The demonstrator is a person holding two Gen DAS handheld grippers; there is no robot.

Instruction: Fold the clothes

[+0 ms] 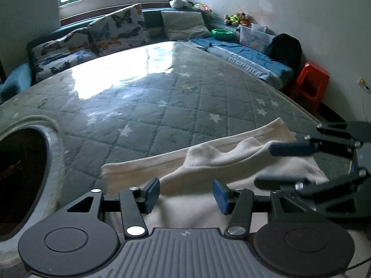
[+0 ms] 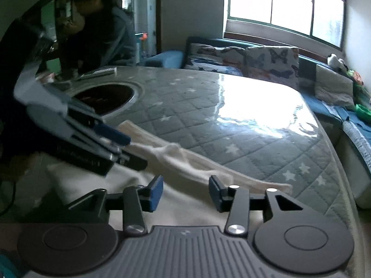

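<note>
A cream-white garment (image 1: pixel 208 162) lies on the near edge of a grey quilted table cover with white stars (image 1: pixel 150 106). Its far edge is rumpled into a raised fold. It also shows in the right wrist view (image 2: pixel 176 159). My left gripper (image 1: pixel 186 195) is open, its blue pads just above the near part of the cloth, holding nothing. My right gripper (image 2: pixel 184 193) is open and empty over the cloth too. In the left wrist view the right gripper (image 1: pixel 276 164) reaches in from the right over the garment. In the right wrist view the left gripper (image 2: pixel 125 148) comes in from the left.
A dark round opening (image 1: pixel 20 176) sits in the table at the left. A couch with butterfly cushions (image 1: pixel 116 30) lines the far side. A red stool (image 1: pixel 310 85) stands at the right wall. A person (image 2: pixel 99 23) leans over the table's far left corner.
</note>
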